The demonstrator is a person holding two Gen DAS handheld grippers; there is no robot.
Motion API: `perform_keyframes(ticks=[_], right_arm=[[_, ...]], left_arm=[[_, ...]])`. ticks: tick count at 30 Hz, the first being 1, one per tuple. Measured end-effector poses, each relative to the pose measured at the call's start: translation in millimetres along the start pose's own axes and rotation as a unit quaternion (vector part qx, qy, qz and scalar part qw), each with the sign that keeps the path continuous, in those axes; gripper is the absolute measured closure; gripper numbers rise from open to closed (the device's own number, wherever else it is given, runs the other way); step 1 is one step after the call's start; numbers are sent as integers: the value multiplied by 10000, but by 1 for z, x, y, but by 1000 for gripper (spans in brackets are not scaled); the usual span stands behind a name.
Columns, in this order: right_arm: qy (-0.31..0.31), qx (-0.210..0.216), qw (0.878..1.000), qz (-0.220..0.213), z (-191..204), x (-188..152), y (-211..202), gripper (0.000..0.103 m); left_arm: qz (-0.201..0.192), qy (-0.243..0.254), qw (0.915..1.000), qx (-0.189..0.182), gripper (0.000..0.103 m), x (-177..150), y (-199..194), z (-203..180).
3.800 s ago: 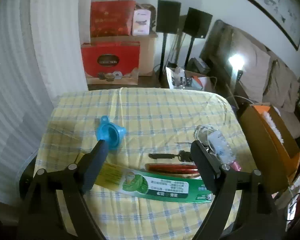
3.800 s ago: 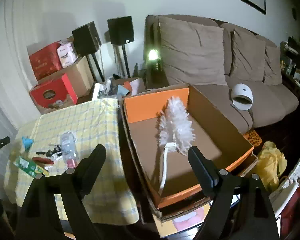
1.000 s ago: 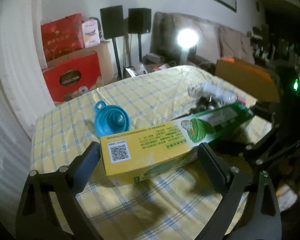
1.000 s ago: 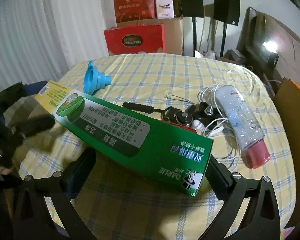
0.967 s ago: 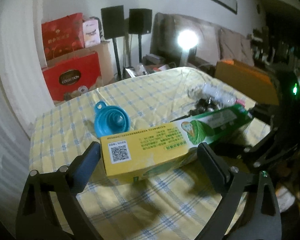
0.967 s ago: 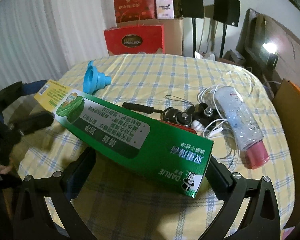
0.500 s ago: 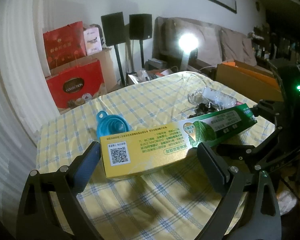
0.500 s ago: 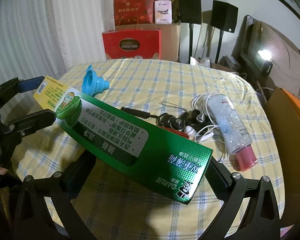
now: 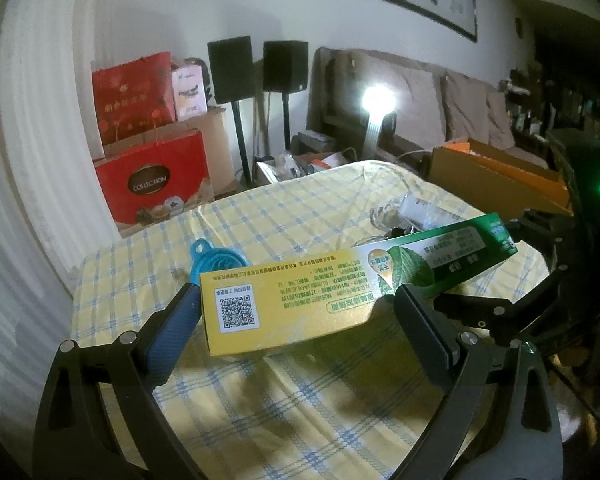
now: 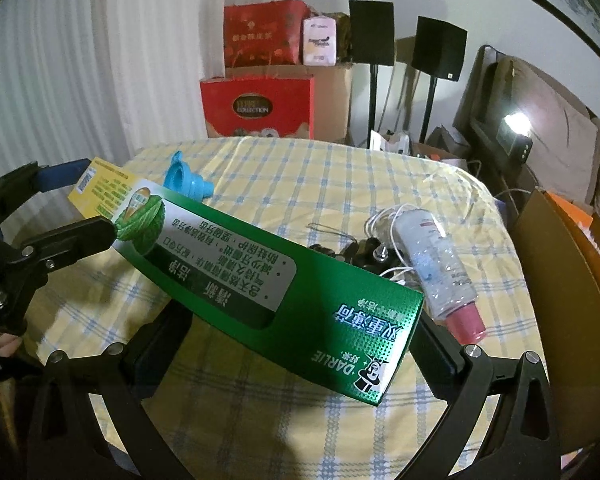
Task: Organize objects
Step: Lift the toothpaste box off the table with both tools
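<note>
A long toothpaste box (image 9: 300, 300), yellow at one end and green at the other, hangs above the yellow checked tablecloth (image 9: 300, 396). My left gripper (image 9: 296, 296) is shut across its yellow end. My right gripper (image 10: 300, 320) is shut across the green end of the toothpaste box (image 10: 268, 276). In the right wrist view the left gripper (image 10: 64, 208) shows at the far left on the yellow end. In the left wrist view the right gripper (image 9: 508, 256) shows at the right.
A blue funnel (image 10: 188, 184) lies behind the box. A clear bottle with a pink cap (image 10: 436, 264), white earphone cable and black key straps (image 10: 364, 252) lie to the right. An open cardboard box (image 9: 496, 176) stands past the table's right edge. Red gift bags (image 10: 260, 108) and speakers stand behind.
Both grippers have raised the toothpaste box higher above the table while keeping hold of its two ends. The things on the table have not moved.
</note>
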State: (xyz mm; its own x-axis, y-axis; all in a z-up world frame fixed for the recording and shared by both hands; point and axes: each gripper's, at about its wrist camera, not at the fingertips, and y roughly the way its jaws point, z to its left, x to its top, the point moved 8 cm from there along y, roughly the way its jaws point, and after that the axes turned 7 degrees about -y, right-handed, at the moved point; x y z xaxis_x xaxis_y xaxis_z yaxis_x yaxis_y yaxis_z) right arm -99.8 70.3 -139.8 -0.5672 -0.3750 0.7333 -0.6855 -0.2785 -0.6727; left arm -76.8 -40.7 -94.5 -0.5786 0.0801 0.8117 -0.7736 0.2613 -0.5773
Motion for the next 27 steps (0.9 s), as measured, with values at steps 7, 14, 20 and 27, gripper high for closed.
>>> perform_keyframes(ticks=[7, 14, 20, 27], right_arm=[[28, -17, 9999, -155, -5, 4, -12, 0], [59, -23, 9997, -244, -9, 6, -23, 0], [72, -35, 9993, -365, -13, 9, -34, 0], [127, -2, 9986, -513, -17, 10, -46, 0]], left_arm=[[-98, 69, 9999, 35, 7, 8, -8, -7], [-185, 112, 9998, 12, 7, 15, -15, -15], [-266, 170, 9995, 46, 7, 20, -21, -21], [-330, 250, 9991, 51, 7, 26, -29, -29]])
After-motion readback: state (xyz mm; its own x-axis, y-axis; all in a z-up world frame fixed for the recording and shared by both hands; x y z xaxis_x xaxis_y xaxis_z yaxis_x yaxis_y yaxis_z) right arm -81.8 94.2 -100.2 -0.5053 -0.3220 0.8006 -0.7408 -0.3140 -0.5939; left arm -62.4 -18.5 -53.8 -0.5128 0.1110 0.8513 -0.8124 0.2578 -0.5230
